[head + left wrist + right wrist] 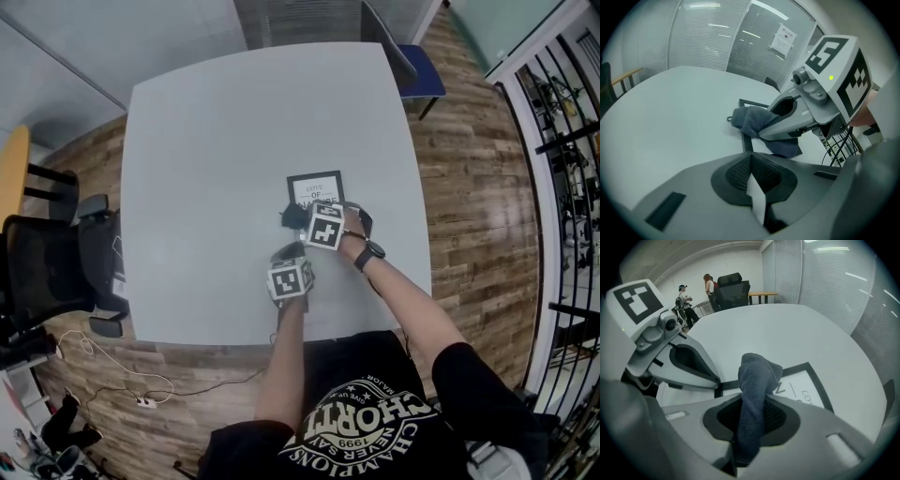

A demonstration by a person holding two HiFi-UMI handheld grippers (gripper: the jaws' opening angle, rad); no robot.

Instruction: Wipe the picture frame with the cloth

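A black picture frame (315,186) with a white print lies flat on the white table (206,187). My right gripper (303,218) hovers over the frame's near edge, shut on a dark blue-grey cloth (757,373) that sticks up between its jaws. The cloth's free end (747,119) drapes onto the frame (746,140). My left gripper (289,253) is just in front, its jaws closed together, tips at the frame's near left corner (725,390). A thin white sliver shows between its fingers (740,171). The right gripper hides the lower part of the frame (804,383).
A blue chair (424,71) stands at the table's far side and black office chairs (47,267) at its left. Cables (122,377) lie on the wooden floor by the near edge. Two people (684,298) stand far off beyond the table.
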